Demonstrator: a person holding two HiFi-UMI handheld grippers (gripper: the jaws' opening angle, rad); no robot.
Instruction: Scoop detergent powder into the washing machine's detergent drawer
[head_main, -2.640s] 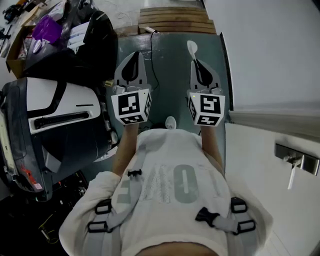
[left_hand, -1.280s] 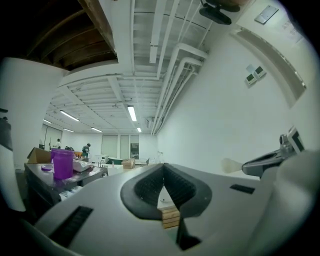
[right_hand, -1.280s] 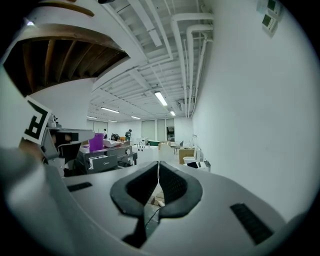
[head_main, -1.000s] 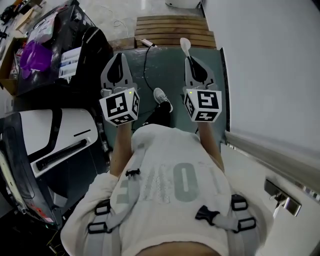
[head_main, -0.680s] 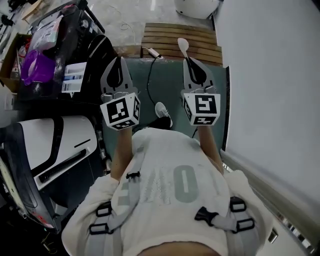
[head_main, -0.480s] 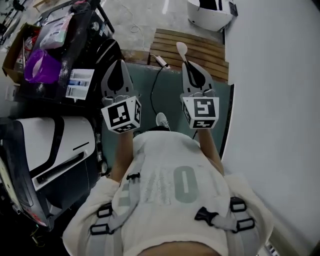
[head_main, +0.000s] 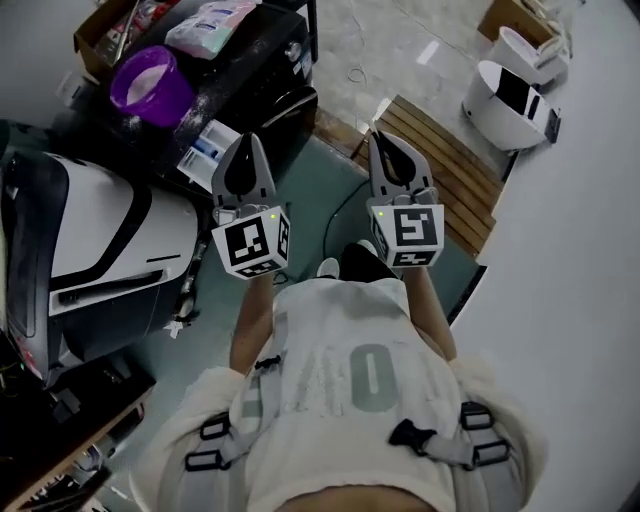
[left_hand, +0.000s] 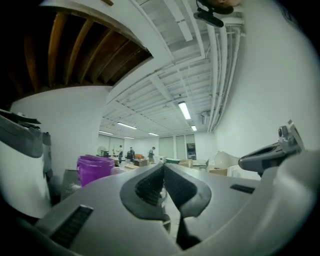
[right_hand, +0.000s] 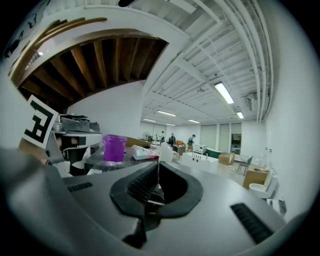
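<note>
Room: big open workshop, white ceiling w/ strip lights, pale floor. Green mat (head_main: 320, 195) under the person (head_main: 350, 370).

1. Purple bucket (head_main: 150, 85): white powder inside. Stands on black table (head_main: 262, 45), upper left in head view, well apart from the person. Both gripper views show it ahead & to the left.
2. White-and-black appliance (head_main: 95, 235): left of the person, prob. the washing machine. Drawer not identified for certain. The white-blue tray (head_main: 205, 150) just beside the table may be it.
3. Scoop (right_hand: 151, 196): thin handle pinched in right gripper (head_main: 386, 145). Whether it carries powder: can't tell.
4. Right gripper: jaws closed onto the scoop handle, held in the air over the mat, touching nothing else.
5. Left gripper (head_main: 247, 145): jaws fully together, nothing between them, nothing touched.

Status (est.): early stage. Done: scoop in hand. Left: reach the bucket, dip, carry to the drawer, tip out. No powder seen in any drawer.

Misc: wooden slat board (head_main: 450, 175) right of the mat. White units (head_main: 510, 85) at far right.
</note>
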